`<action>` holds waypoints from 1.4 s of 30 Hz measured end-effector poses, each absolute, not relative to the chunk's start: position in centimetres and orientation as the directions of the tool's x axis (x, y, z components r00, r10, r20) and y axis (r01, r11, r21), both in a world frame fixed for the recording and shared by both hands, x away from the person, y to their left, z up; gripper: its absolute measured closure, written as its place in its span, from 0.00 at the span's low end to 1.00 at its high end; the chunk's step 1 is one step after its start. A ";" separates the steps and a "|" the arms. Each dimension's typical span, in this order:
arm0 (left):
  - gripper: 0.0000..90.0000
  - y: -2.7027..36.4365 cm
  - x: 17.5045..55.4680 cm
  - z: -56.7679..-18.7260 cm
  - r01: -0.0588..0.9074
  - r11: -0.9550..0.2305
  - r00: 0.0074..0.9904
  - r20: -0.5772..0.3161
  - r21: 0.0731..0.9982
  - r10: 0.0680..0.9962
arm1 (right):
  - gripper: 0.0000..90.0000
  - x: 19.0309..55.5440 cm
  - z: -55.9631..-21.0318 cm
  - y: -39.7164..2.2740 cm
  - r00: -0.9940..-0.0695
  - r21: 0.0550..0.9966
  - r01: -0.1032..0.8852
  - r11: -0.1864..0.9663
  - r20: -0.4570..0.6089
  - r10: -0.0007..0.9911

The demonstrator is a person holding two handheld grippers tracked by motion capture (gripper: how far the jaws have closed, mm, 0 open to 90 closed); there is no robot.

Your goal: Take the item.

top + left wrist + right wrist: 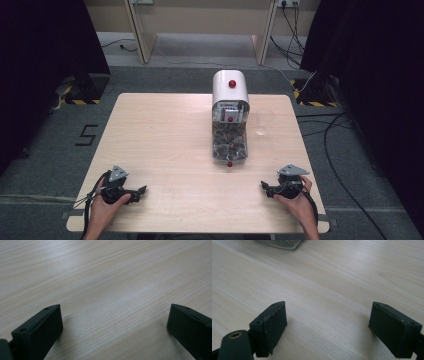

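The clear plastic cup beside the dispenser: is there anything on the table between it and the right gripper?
Nothing visible. In the high view, bare table lies between the right gripper and the clear cup. The dispenser stands just left of the cup, beside that path rather than across it.

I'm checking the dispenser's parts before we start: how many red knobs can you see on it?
3: one on the dispenser's white top, one on its front above the clear bin, and one at the near bottom edge. Others may be hidden behind it.
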State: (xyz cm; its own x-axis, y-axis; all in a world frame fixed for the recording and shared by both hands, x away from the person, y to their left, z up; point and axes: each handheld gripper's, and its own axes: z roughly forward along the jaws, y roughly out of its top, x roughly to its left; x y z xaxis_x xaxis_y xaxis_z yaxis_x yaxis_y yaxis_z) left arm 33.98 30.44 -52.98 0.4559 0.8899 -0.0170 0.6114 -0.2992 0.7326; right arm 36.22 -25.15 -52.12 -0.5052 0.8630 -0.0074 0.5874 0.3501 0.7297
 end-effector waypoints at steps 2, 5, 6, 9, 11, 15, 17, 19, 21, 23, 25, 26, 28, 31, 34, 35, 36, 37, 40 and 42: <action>0.00 30.4 34.0 -53.0 0.611 -0.299 0.456 -0.017 0.732 0.890 | 0.17 36.2 -52.1 -25.2 -0.508 0.730 0.586 0.352 -0.008 0.861; 0.00 30.4 34.0 -53.0 0.611 -0.299 0.456 -0.017 0.733 0.890 | 0.17 36.2 -52.1 -25.2 -0.509 0.730 0.585 0.353 -0.009 0.861; 0.00 30.4 34.0 -53.0 0.611 -0.299 0.456 -0.017 0.732 0.890 | 0.17 36.2 -52.1 -25.2 -0.509 0.730 0.585 0.353 -0.009 0.861; 0.00 30.4 34.0 -53.0 0.611 -0.299 0.456 -0.017 0.732 0.890 | 0.18 36.2 -52.1 -25.2 -0.506 0.731 0.587 0.348 -0.005 0.862; 0.00 30.4 34.0 -53.0 0.611 -0.299 0.456 -0.017 0.733 0.890 | 0.19 36.2 -52.1 -25.2 -0.504 0.733 0.586 0.345 -0.004 0.863; 0.00 30.4 34.0 -53.0 0.612 -0.299 0.456 -0.017 0.732 0.890 | 0.24 36.2 -51.8 -25.3 -0.505 0.749 0.573 0.333 0.002 0.863; 0.00 30.4 34.0 -53.0 0.611 -0.299 0.456 -0.017 0.732 0.890 | 0.24 36.3 -51.7 -25.3 -0.505 0.753 0.568 0.332 0.000 0.863; 0.00 30.4 34.0 -53.0 0.611 -0.299 0.456 -0.017 0.733 0.890 | 0.26 36.3 -51.0 -25.2 -0.502 0.776 0.542 0.322 -0.008 0.865; 0.00 30.4 34.0 -53.0 0.611 -0.299 0.456 -0.017 0.732 0.890 | 0.26 36.3 -50.4 -25.1 -0.500 0.788 0.528 0.316 -0.012 0.866; 0.00 30.4 34.0 -53.0 0.611 -0.299 0.456 -0.017 0.732 0.890 | 0.28 36.3 -49.8 -24.9 -0.501 0.801 0.511 0.313 -0.018 0.865; 0.00 30.4 34.0 -53.0 0.611 -0.299 0.456 -0.017 0.732 0.890 | 0.28 36.3 -49.3 -24.7 -0.503 0.814 0.496 0.303 -0.016 0.864; 0.00 30.4 34.0 -53.0 0.611 -0.299 0.456 -0.017 0.732 0.890 | 0.28 36.4 -49.0 -24.6 -0.505 0.818 0.490 0.303 -0.018 0.863; 0.00 30.4 34.0 -53.0 0.612 -0.299 0.456 -0.017 0.733 0.890 | 0.29 36.5 -48.4 -24.3 -0.507 0.829 0.473 0.297 -0.019 0.862; 0.00 30.4 34.0 -53.0 0.611 -0.299 0.456 -0.017 0.732 0.890 | 0.30 36.6 -47.7 -24.0 -0.517 0.842 0.451 0.296 -0.023 0.855; 0.00 30.4 34.0 -53.0 0.611 -0.299 0.456 -0.017 0.732 0.890 | 0.31 36.7 -47.1 -23.4 -0.530 0.853 0.431 0.295 -0.024 0.847; 0.00 30.4 34.0 -53.0 0.611 -0.299 0.456 -0.017 0.733 0.890 | 0.32 36.8 -47.0 -23.3 -0.535 0.855 0.427 0.296 -0.025 0.844; 0.00 30.4 34.0 -53.0 0.612 -0.299 0.456 -0.017 0.732 0.890 | 0.34 36.8 -46.9 -23.1 -0.539 0.856 0.425 0.296 -0.024 0.842; 0.00 30.4 34.0 -53.0 0.612 -0.299 0.456 -0.017 0.732 0.890 | 0.34 36.9 -46.8 -22.9 -0.546 0.856 0.420 0.301 -0.026 0.837; 0.00 30.4 34.0 -53.0 0.611 -0.299 0.456 -0.017 0.733 0.890 | 0.37 37.4 -46.4 -22.2 -0.558 0.862 0.403 0.308 -0.035 0.829; 0.00 30.4 34.0 -53.0 0.612 -0.299 0.456 -0.017 0.733 0.890 | 0.39 37.6 -46.2 -21.7 -0.572 0.870 0.384 0.311 -0.040 0.819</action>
State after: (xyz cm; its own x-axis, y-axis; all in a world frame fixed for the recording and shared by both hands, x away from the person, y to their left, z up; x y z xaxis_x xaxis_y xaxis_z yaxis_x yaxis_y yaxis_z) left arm 33.99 30.44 -52.98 0.4557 0.8899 -0.0172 0.6115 -0.2990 0.7326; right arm 37.63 -21.68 -46.19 -0.5719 0.8193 -0.0400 0.3840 0.3106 0.8695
